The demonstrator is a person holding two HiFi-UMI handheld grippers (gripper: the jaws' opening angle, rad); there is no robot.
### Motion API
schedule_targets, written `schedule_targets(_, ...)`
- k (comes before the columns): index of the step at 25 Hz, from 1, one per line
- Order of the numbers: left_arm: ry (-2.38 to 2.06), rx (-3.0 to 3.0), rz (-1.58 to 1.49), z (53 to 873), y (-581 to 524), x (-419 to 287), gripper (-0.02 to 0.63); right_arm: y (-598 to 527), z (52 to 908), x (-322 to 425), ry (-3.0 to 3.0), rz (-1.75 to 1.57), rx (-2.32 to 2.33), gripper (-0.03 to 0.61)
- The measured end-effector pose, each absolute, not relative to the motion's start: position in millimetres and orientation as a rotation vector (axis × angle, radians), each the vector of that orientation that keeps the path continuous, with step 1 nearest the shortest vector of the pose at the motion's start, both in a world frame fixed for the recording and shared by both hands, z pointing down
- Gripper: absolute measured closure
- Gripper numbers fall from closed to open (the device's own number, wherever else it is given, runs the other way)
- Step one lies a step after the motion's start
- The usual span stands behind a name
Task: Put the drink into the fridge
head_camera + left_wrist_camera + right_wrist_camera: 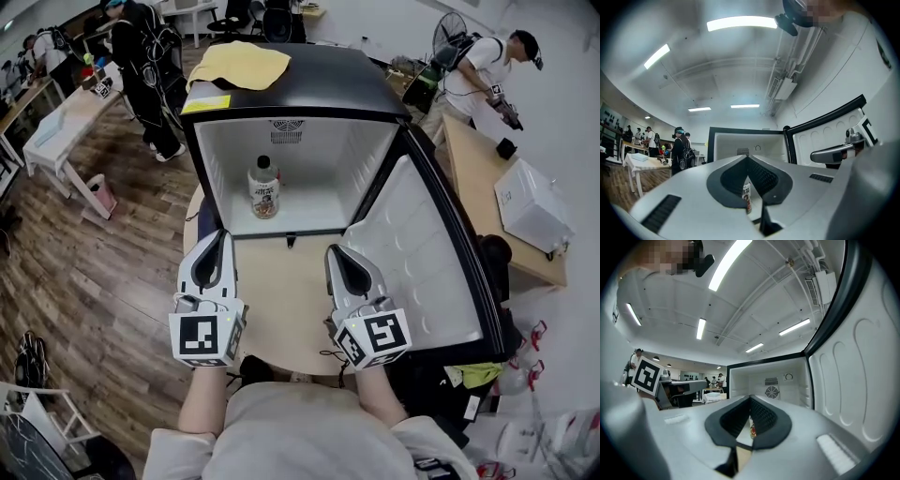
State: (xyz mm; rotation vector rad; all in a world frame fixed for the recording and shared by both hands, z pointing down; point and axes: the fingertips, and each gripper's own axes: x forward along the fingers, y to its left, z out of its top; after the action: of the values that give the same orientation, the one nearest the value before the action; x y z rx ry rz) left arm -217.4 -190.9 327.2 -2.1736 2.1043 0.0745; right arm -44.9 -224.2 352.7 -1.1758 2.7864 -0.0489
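While the fridge (225,159) is standing with its door (412,253) swung wide to the right, the drink (264,187), a capped bottle with a printed label, is resting upright on the white floor of the compartment. It is sitting left of centre, near the back wall and touching neither side wall. The left tongs (222,236) and the right tongs (336,251) are hovering side by side over the round wooden counter (281,309), just in front of the fridge's open mouth and well apart from the bottle. Both pairs are pointing roughly level toward the compartment.

In the left gripper view the two jaws are lying pressed together at the tips with nothing pinched. The bottle is showing only through the hollow behind the tips, far off inside the fridge. The right gripper view is giving the same reading: jaws meeting at the tips and holding nothing. On the fridge's black top a yellow cloth (239,64) and a yellow note (206,104) are lying flat.

Judged from this arrangement, the placing step is looking complete, since the drink is sitting inside and free of both tongs. What is remaining, if the task is taken to include it, is closing the door, which is probably calling for a push on its panel from the right side.
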Motion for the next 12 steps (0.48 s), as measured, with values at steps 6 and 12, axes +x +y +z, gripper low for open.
schedule_targets(6, 2.127, -2.152, 0.088, 330.3, -166.5, -209.2, 0.604, -208.7, 353.0, -37.6, 2.796, -0.042, -1.157, 0.568)
schedule_targets(12, 2.152, -2.137, 0.114, 331.7, -148.1, -199.2, 0.604, -195.5, 353.2, -28.7, 2.816, -0.012, -1.136, 0.568)
